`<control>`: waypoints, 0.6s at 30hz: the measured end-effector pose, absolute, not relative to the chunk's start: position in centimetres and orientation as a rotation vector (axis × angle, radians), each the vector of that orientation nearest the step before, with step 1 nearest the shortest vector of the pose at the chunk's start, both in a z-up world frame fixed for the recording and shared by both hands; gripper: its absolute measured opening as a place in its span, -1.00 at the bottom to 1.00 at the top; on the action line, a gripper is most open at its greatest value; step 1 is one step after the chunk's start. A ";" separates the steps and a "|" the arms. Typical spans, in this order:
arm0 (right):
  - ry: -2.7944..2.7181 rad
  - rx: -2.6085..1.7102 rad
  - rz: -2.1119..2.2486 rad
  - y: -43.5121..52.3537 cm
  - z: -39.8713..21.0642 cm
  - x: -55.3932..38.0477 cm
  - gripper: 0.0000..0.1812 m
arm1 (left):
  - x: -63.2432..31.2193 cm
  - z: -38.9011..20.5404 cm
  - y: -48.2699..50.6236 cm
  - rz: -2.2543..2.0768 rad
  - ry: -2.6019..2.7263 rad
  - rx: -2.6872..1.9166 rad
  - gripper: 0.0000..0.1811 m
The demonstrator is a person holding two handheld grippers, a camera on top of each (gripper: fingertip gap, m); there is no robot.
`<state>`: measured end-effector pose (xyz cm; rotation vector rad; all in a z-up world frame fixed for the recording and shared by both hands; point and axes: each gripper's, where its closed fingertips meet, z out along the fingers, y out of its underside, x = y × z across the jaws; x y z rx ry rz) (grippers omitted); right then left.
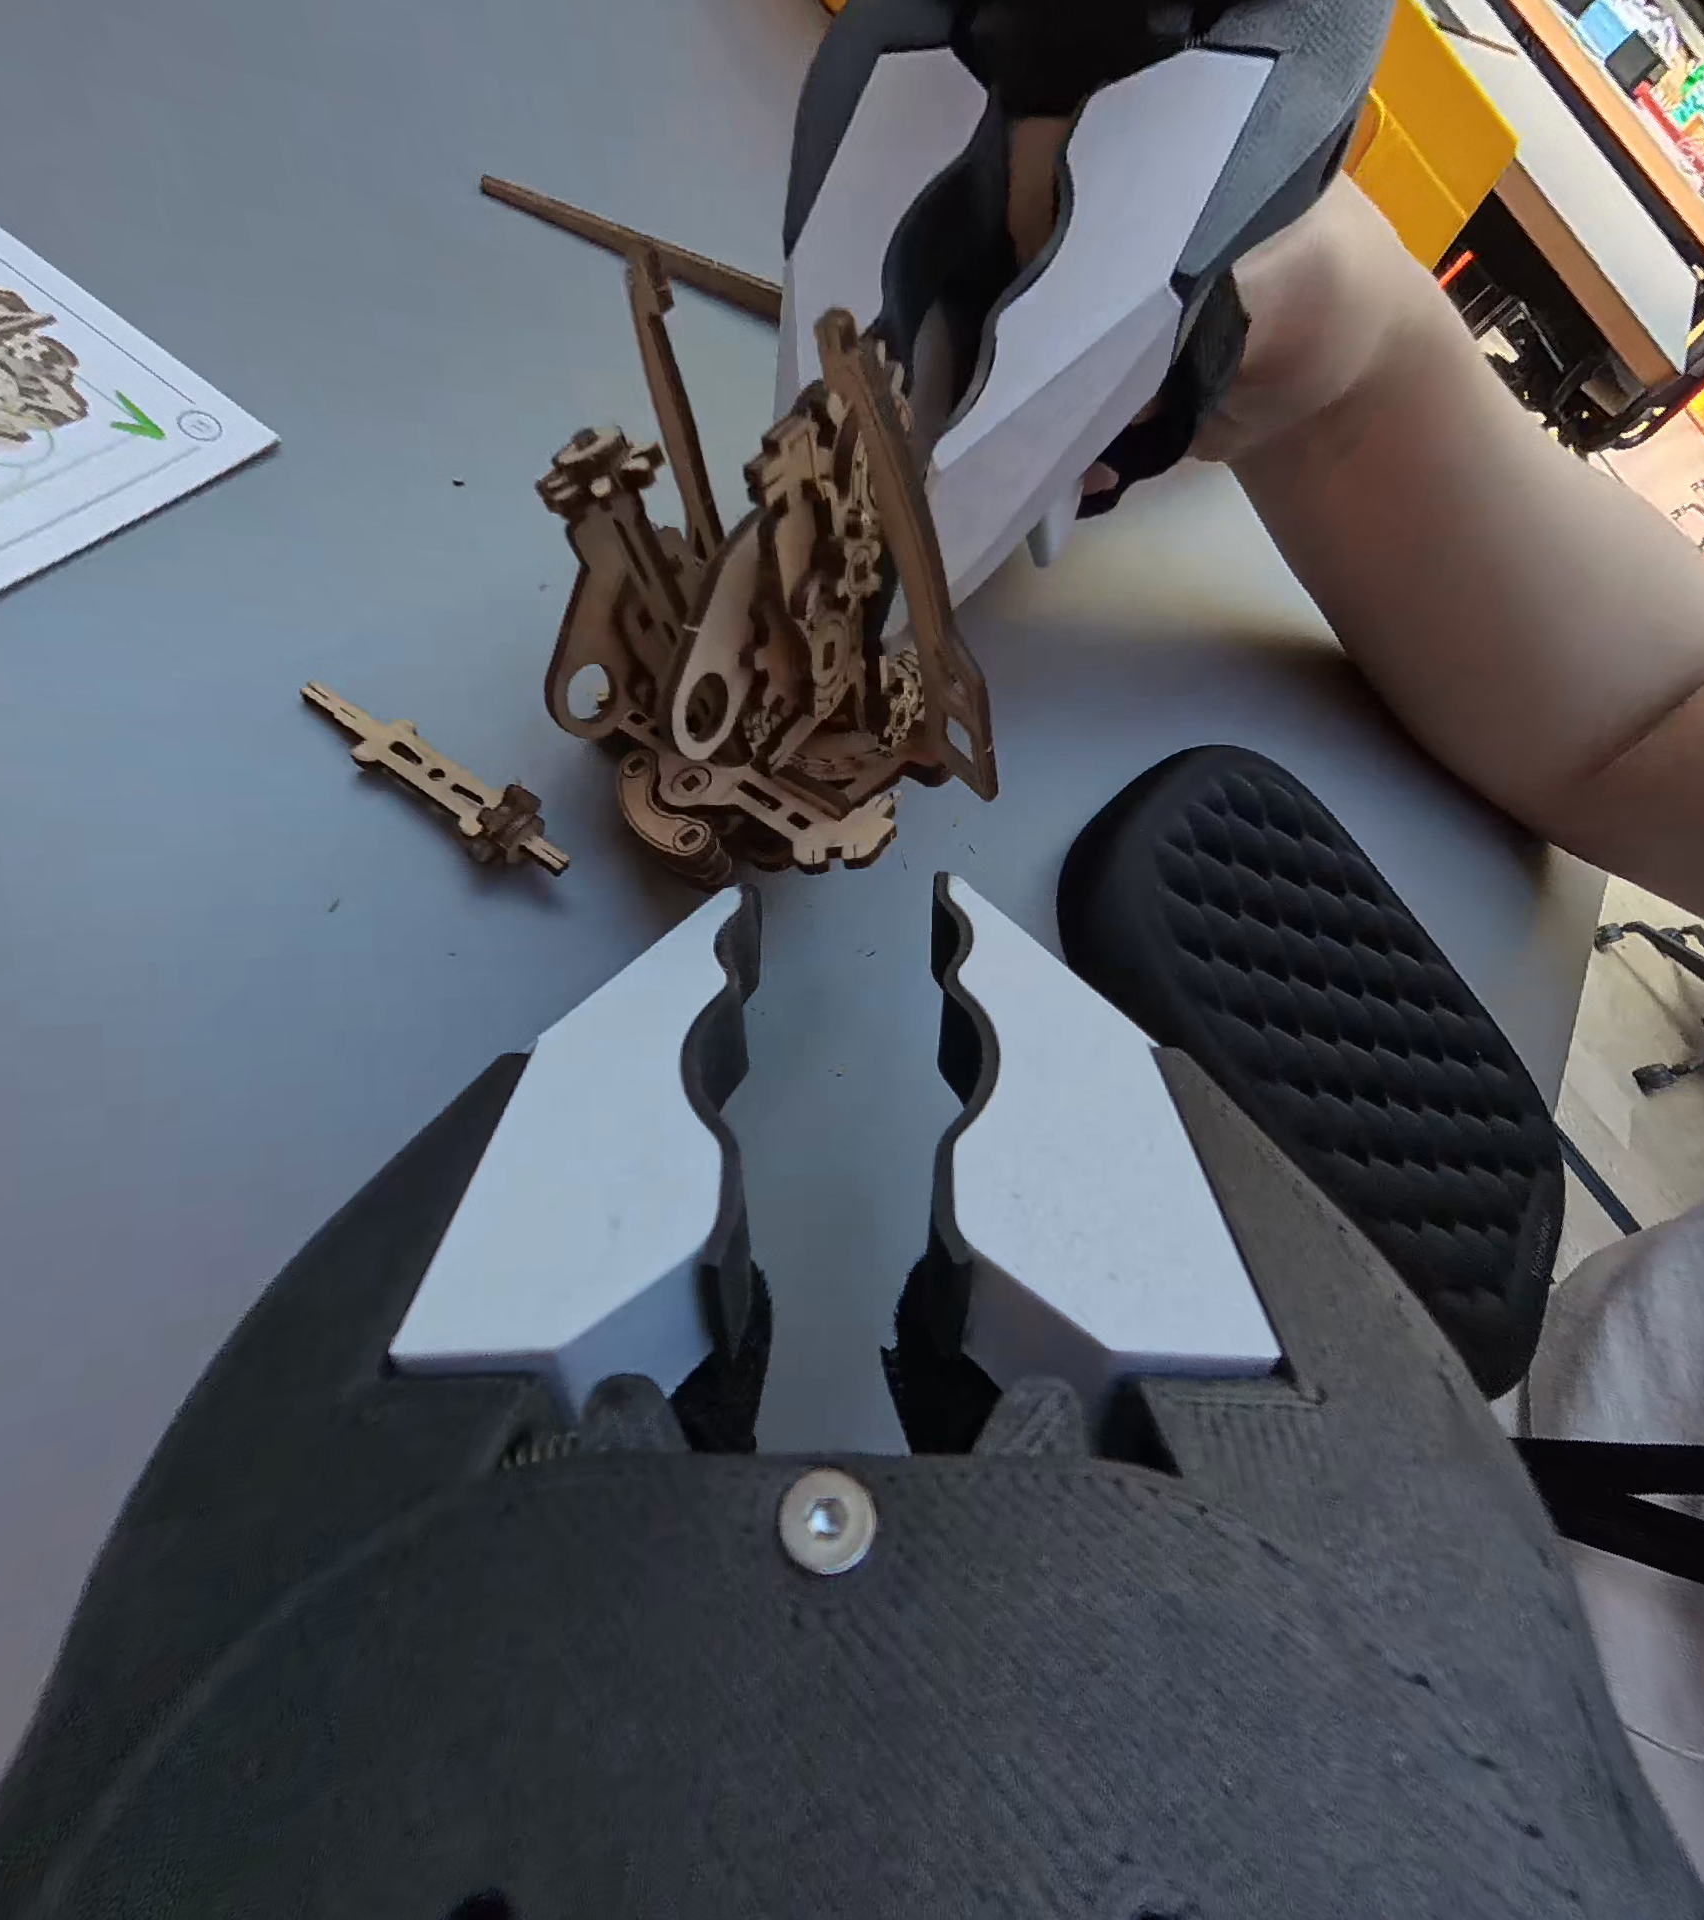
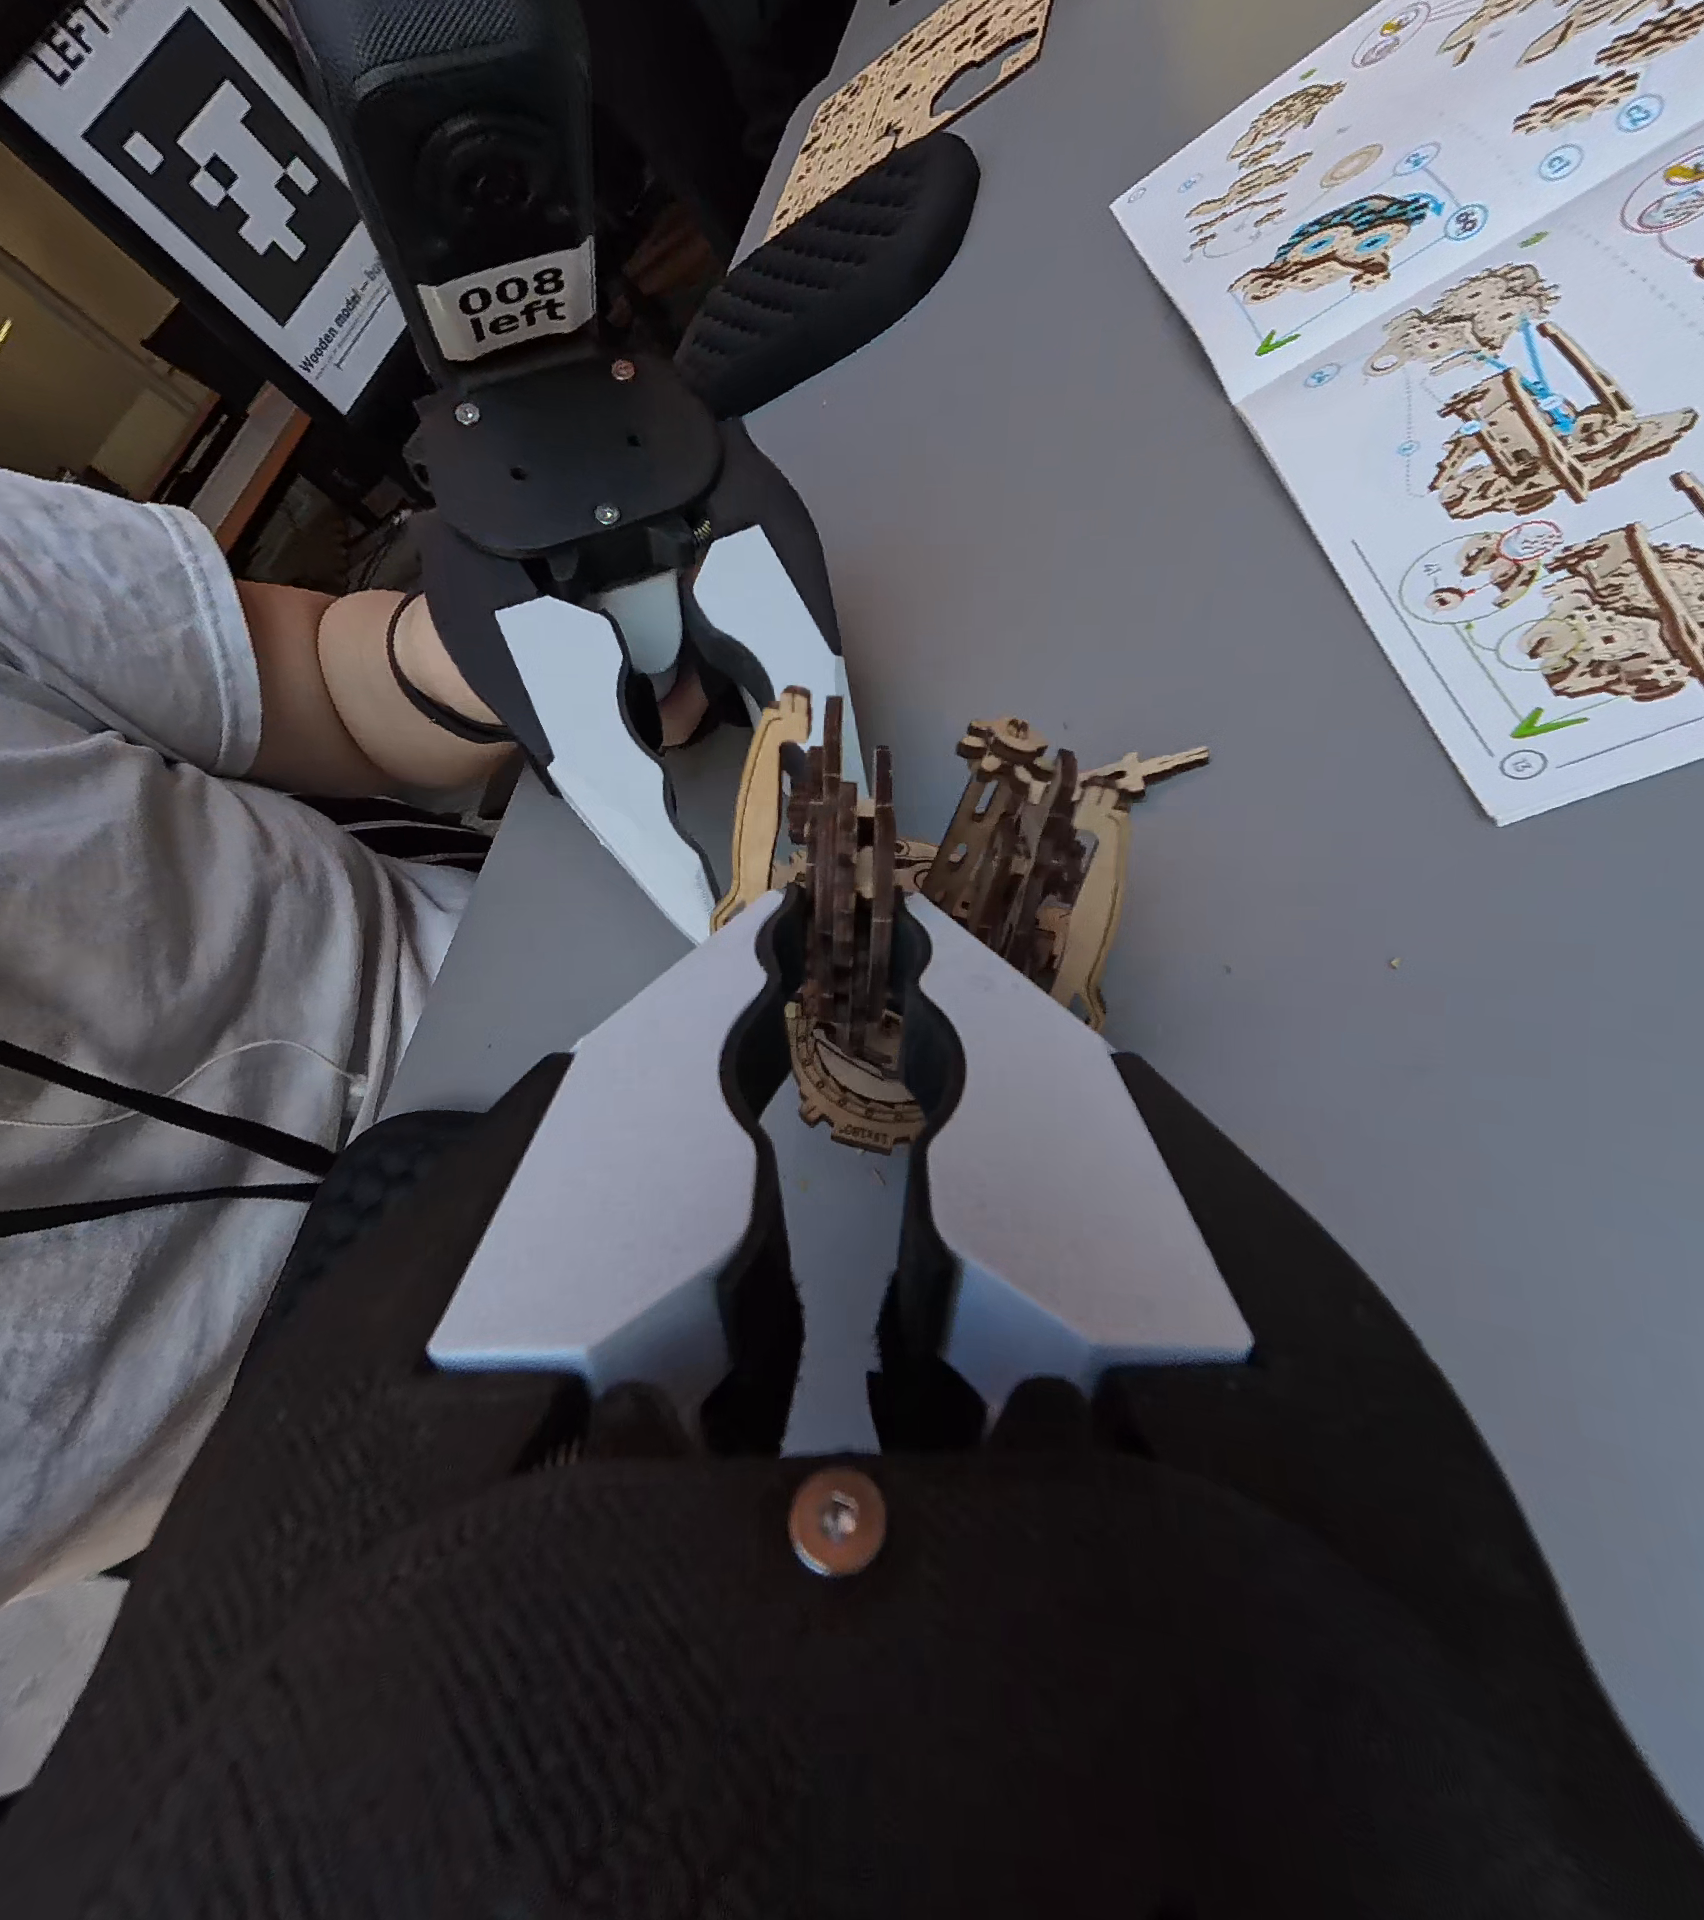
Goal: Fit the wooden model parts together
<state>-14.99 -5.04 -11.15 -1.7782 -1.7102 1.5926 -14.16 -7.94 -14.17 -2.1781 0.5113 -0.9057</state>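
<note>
The partly built wooden model [image 1: 765, 644] stands tilted on the grey table [image 1: 204, 935]. My right gripper [image 2: 843, 909] is shut on the model's stack of gears [image 2: 848, 935]; it also shows in the left wrist view [image 1: 915, 436], coming in from above right. My left gripper [image 1: 843, 904] is open and empty, just short of the model's base; in the right wrist view [image 2: 770, 831] its fingers straddle the model's far side without closing. A small loose wooden axle part [image 1: 432, 774] lies to the left of the model. A long wooden stick [image 1: 619, 244] lies behind it.
An instruction booklet [image 2: 1450, 468] lies open on the table, also at the left in the left wrist view [image 1: 48, 416]. A black padded armrest [image 1: 1315, 1039] sits at the table edge. A punched-out wooden sheet [image 2: 910, 94] lies farther back. The person's forearm [image 1: 1450, 520] crosses the right. My hands' fingertips stand some 4 cm from each other. From the right gripper's tips to the long wooden stick [image 1: 619, 244] is close to 15 cm.
</note>
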 end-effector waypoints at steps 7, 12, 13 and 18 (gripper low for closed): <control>-1.564 -1.743 1.568 -4.5 -10.6 -15.8 -0.86 | -14.1 -13.5 -7.4 -0.931 0.498 -2.139 -0.65; -1.530 -1.782 1.582 -4.4 -10.6 -15.7 -0.86 | -14.5 -13.4 -7.1 -0.877 0.496 -2.125 -0.65; -1.516 -1.796 1.606 -4.4 -10.3 -15.6 -0.86 | -14.5 -13.4 -7.1 -0.877 0.496 -2.121 -0.65; -1.500 -1.851 1.674 -4.6 -10.2 -14.5 -0.86 | -14.3 -13.3 -7.1 -0.865 0.519 -2.101 -0.65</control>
